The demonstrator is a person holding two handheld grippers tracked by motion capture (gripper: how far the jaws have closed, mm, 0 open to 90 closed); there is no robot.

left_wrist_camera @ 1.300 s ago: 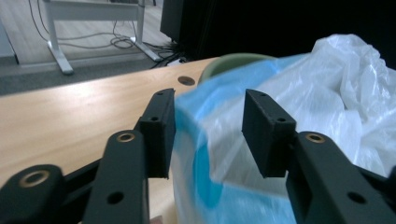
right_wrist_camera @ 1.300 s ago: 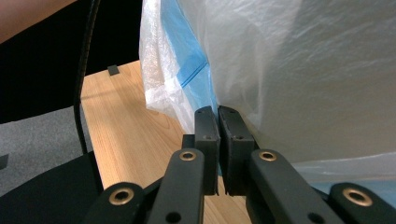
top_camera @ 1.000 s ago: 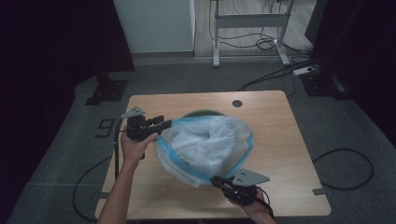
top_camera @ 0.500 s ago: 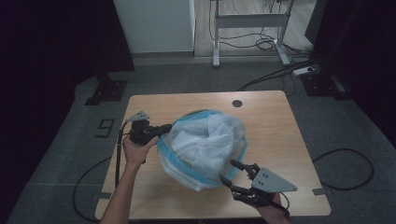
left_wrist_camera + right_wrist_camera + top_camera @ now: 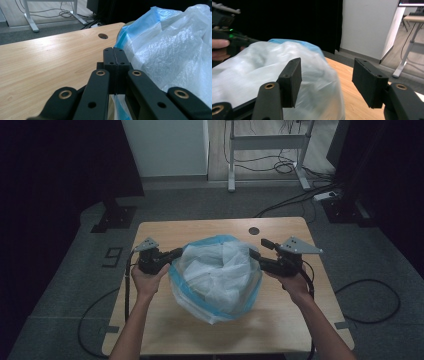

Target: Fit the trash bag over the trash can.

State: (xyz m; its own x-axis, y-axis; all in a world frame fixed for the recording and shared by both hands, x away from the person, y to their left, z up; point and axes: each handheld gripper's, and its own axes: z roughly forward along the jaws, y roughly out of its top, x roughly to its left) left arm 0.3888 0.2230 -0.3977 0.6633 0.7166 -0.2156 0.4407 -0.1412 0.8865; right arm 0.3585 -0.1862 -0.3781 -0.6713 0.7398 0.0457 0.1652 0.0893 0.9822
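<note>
A clear plastic bag (image 5: 217, 275) with a blue rim stands bunched up in the middle of the wooden table (image 5: 200, 227). My left gripper (image 5: 176, 253) is at the bag's left rim, shut on the blue edge. In the left gripper view its jaws (image 5: 115, 53) meet flat, with blue film hanging below them and the bag (image 5: 175, 50) bulging to the right. My right gripper (image 5: 260, 248) hovers at the bag's right side; its jaws have just been opening and grip nothing. In the right gripper view its gripper (image 5: 327, 67) stands wide, the bag (image 5: 262, 70) just beyond.
A round cable hole (image 5: 254, 230) sits near the table's far edge. Behind the table are a white desk frame (image 5: 265, 142), floor cables and a power strip (image 5: 327, 196). Dark curtains flank the scene. Each gripper trails a cable off the table's side.
My right gripper let go near the table's front edge, opened, and rose to the bag's right side. My left gripper closed on the left rim. The bag has bunched up taller.
</note>
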